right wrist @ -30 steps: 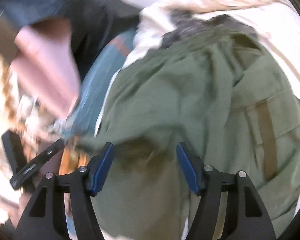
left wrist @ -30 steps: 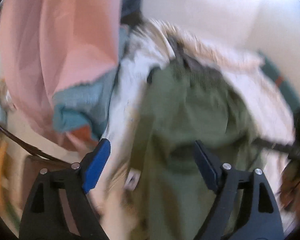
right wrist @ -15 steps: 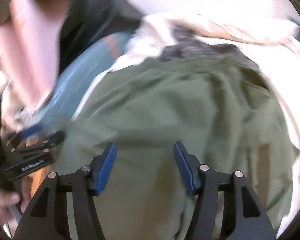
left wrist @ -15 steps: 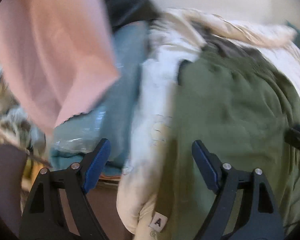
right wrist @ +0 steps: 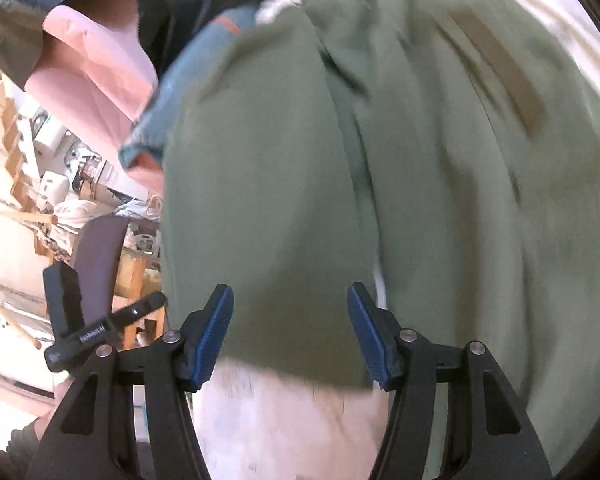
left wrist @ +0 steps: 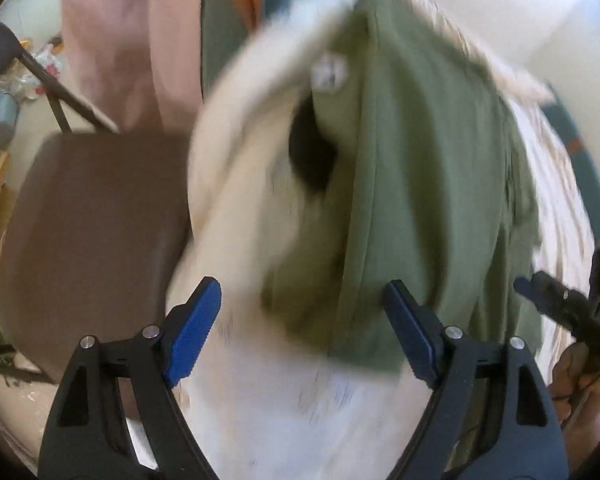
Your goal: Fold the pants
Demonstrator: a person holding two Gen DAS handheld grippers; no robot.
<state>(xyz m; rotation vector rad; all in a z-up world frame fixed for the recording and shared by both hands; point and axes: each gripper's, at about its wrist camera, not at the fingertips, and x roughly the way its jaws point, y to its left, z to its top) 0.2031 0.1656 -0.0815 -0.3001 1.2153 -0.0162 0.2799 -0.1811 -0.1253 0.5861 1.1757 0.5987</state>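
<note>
Green pants (left wrist: 428,152) lie spread on a white cover (left wrist: 260,208). Left gripper (left wrist: 302,332) is released, jaws wide, the pants' lower edge between them, untouched. Right gripper (right wrist: 290,334) is released too, the pants' hem between its jaws.

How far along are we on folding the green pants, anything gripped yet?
Done: the green pants are spread on the white cloth, though rumpled; no finished fold shows. In hand: nothing. The left tool and the right tool are open, poised over the near edge of the pants, pads off the fabric. Left: gripping that edge and every fold.
</note>
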